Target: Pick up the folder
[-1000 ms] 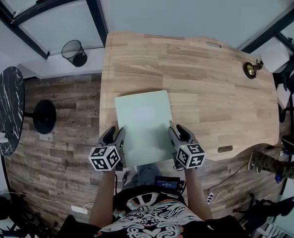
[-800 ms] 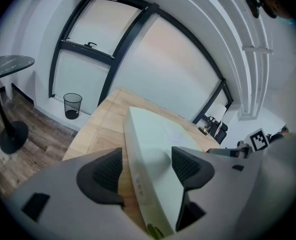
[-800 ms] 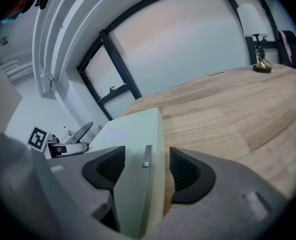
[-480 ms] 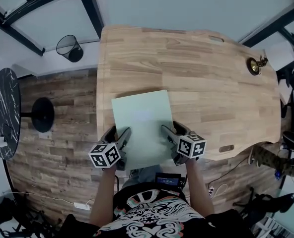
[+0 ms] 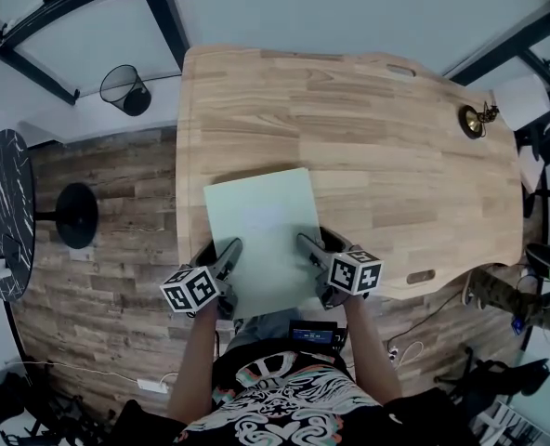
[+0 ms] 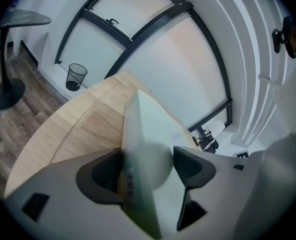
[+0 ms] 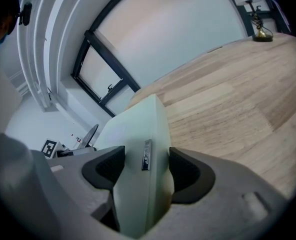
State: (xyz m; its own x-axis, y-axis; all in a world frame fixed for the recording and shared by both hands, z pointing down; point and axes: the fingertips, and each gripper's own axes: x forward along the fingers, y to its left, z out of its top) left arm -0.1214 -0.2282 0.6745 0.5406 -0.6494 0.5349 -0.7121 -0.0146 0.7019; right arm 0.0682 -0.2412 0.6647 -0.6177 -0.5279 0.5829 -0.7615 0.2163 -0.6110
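A pale green folder [image 5: 261, 226] lies flat on the wooden table [image 5: 396, 165], its near end over the front edge. My left gripper [image 5: 227, 255] reaches over the folder's near left corner, and my right gripper [image 5: 309, 247] over its near right corner. In the left gripper view the folder's edge [image 6: 140, 134] stands between the jaws of the left gripper [image 6: 148, 166], against one pad and clear of the other. In the right gripper view the folder's spine [image 7: 138, 129], with a small label, fills most of the gap of the right gripper [image 7: 140, 169]. Both stand wide.
A small brass object [image 5: 468, 121] sits at the table's far right. Left of the table on the wood floor are a wire bin [image 5: 124, 91], a black stand base [image 5: 75, 216] and a round dark marble table [image 5: 1, 212]. Cables lie on the floor at the right.
Both grippers rolled, sank and moved inward from beside the folder, so its near corners now sit between their jaws. The jaws look wider. The folder has stayed on the table.
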